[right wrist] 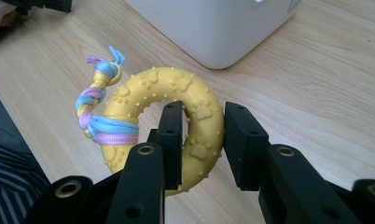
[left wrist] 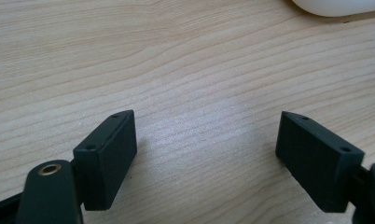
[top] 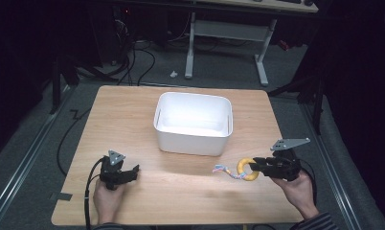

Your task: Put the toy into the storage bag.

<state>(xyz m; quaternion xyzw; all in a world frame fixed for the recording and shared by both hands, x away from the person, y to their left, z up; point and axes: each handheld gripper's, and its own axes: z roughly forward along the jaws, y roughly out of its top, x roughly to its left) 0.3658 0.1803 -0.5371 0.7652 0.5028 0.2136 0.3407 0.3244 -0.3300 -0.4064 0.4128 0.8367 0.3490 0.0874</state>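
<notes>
The right tongs [top: 254, 167] clamp the yellow ring toy [top: 246, 169] just above the tabletop [top: 133, 120], the white bin [top: 193, 122] lying toward ten o'clock, nearer them than the wide-open, empty left tongs [top: 128, 173].

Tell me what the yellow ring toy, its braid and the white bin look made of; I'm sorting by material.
Yellow ring: probably soft matte rubber, with moulded paw prints and bumps. Braid: woven pastel fabric cord, frayed at its end. White bin: likely smooth plastic, with rounded corners.
</notes>
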